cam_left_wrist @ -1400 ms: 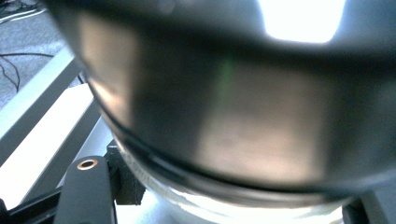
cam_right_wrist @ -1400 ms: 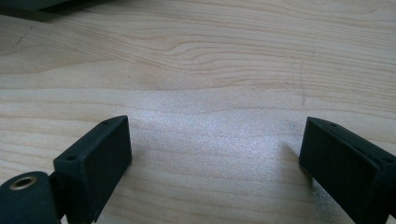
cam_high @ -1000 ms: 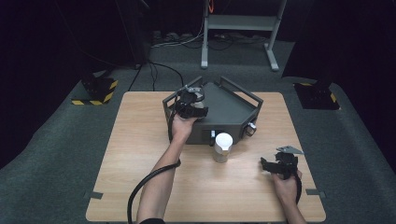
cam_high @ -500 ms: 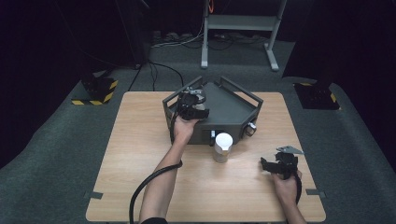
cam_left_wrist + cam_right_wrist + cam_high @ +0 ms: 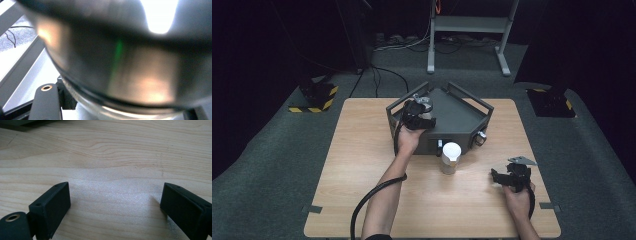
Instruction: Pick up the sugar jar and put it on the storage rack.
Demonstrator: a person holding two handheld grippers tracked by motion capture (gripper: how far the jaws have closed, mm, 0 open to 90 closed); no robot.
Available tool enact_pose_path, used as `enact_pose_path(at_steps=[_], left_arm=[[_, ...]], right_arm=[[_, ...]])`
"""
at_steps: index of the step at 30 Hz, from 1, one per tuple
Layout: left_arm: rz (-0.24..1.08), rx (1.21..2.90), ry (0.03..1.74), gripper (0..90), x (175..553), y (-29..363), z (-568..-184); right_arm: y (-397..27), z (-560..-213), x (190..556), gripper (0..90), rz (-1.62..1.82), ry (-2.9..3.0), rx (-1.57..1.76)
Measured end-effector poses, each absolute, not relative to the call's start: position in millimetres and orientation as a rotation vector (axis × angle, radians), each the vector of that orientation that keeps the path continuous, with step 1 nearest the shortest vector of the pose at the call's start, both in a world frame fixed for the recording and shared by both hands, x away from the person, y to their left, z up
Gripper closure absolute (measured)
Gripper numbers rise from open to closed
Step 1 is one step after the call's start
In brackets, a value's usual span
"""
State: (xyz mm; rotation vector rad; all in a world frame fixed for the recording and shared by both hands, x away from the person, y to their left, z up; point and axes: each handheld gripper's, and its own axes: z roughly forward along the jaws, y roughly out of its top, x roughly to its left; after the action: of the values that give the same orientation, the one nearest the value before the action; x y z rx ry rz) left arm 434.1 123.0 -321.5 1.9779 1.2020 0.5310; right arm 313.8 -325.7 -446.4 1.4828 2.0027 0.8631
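Metal cup [image 5: 120, 65], dark and shiny, gripped between the jaws of the left gripper [image 5: 418, 114], which sits over the near left corner of the grey machine [image 5: 447, 120]; seen close and blurred in the left gripper view. White-lidded jar [image 5: 450, 157] stands on the wooden table [image 5: 362, 165] below and right of that gripper, just before the machine's front. Right gripper [image 5: 113, 202] rests well apart at the table's near right, jaws spread wide over bare wood, holding nothing.
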Motion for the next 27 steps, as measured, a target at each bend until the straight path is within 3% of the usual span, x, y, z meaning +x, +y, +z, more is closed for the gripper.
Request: enact_pose_path(at_steps=[7,9,10,14,27], left_arm=[[0.548,1.979,1.199,30.6,431,122,-323],[0.569,2.001,1.197,23.5,430,119,-322],[0.550,1.978,1.205,15.6,428,123,-322],[0.534,1.949,1.202,8.0,423,131,-322],[0.551,1.918,1.138,5.6,389,156,-313]], right_arm=[[-326,-446,314,9.1,0.862,2.004,1.481],[-326,-446,314,9.0,0.862,2.004,1.483],[-326,-446,314,9.1,0.862,2.004,1.483],[-326,-446,314,9.0,0.862,2.004,1.482],[-326,-446,314,9.0,0.862,2.003,1.481]])
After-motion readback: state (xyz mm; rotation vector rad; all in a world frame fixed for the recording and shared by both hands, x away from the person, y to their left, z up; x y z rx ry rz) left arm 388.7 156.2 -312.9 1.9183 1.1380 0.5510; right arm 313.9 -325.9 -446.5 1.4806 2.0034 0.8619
